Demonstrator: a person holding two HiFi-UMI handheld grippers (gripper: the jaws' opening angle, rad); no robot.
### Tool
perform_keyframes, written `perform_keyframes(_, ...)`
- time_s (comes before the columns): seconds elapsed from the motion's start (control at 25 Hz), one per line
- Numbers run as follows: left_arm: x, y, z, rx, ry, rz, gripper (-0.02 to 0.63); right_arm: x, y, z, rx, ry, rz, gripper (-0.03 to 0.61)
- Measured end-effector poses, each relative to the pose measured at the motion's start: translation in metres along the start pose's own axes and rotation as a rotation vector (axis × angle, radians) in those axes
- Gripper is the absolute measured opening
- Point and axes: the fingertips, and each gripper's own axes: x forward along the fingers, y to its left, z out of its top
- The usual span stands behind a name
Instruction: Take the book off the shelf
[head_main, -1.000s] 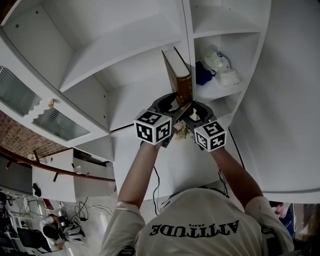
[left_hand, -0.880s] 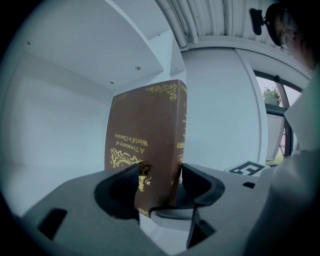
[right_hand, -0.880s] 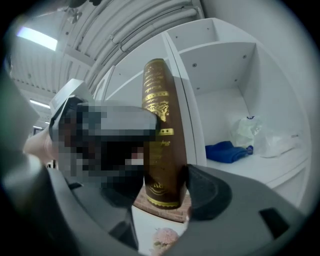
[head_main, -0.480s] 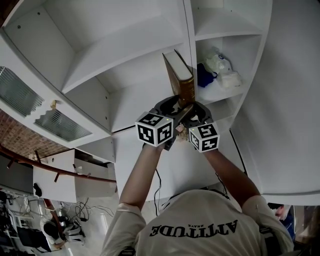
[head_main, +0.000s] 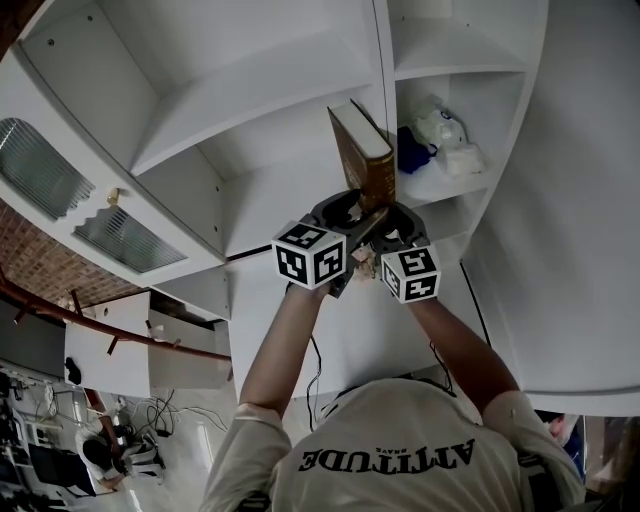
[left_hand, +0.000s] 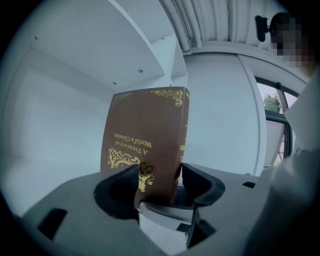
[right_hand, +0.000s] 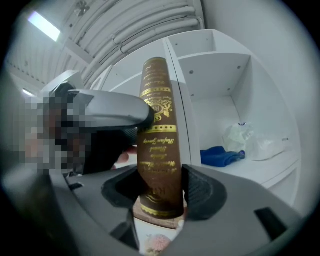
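Faces a tall white shelf (head_main: 250, 90) of open compartments, seen from above and behind the shoulders. Reaches up toward it with both arms (head_main: 275, 350), close together, in front of the upright divider (head_main: 382, 60) between two compartments.

Holds the book (head_main: 362, 160) there: brown, gilt-lettered, upright, caught at its lower end from two sides. Seems to hang in front of the shelf rather than rest on a board (neither gripper view shows a board beneath it, only the grippers' own grey bodies), with the divider just behind.

Pinches the bottom of the book (left_hand: 145, 142) with the left gripper (left_hand: 160, 186), one jaw pressed against each side, the cover's title reading upside down from that camera. Clamps the same end with the right gripper (right_hand: 159, 192), jaws tight on either side of the book (right_hand: 159, 130) with the spine turned toward that camera. Puts the two grippers almost touching each other in the head view, just under the book.

Leaves alone what lies in the compartment to the right: a blue cloth (head_main: 408, 148) and a crumpled clear bag (head_main: 440, 125), near the book but apart from it.

As to progress: grasp made and book apparently drawn clear of its compartment, so most of the work looks done. Left to do, by the look of it: bring the book down and away from the shelf, keeping both grips even so that the tall volume neither tips nor slips out of its low hold.
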Motion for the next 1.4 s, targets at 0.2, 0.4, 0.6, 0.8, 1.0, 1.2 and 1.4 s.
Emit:
perform_keyframes(0.2,-0.015,-0.003,0.009,0.042,-0.034,0.031,0.279,-0.008,0.003,0.007,-0.054,-0.022,0.039,0.234)
perform_keyframes(0.4,-0.041,0.003,0.021,0.037,-0.105,0.092,0.278,-0.016,-0.001,0.004,-0.044,-0.037,0.063,0.229)
perform_keyframes(0.6,-0.071,0.015,0.014,0.039,-0.108,0.174,0.278,-0.024,-0.003,0.005,-0.028,-0.063,0.080,0.227)
perform_keyframes(0.8,-0.098,0.018,-0.004,0.044,-0.098,0.244,0.278,-0.038,-0.002,0.009,-0.027,-0.096,0.100,0.225)
perform_keyframes(1.0,-0.119,0.017,-0.023,0.072,-0.081,0.319,0.278,-0.054,-0.004,0.014,-0.023,-0.123,0.121,0.225)
perform_keyframes(1.2,-0.132,0.013,-0.041,0.045,-0.081,0.366,0.278,-0.068,-0.004,0.028,-0.030,-0.159,0.147,0.225)
perform_keyframes(1.4,-0.148,0.002,-0.058,0.050,-0.077,0.421,0.278,-0.082,-0.007,0.031,-0.028,-0.165,0.181,0.225)
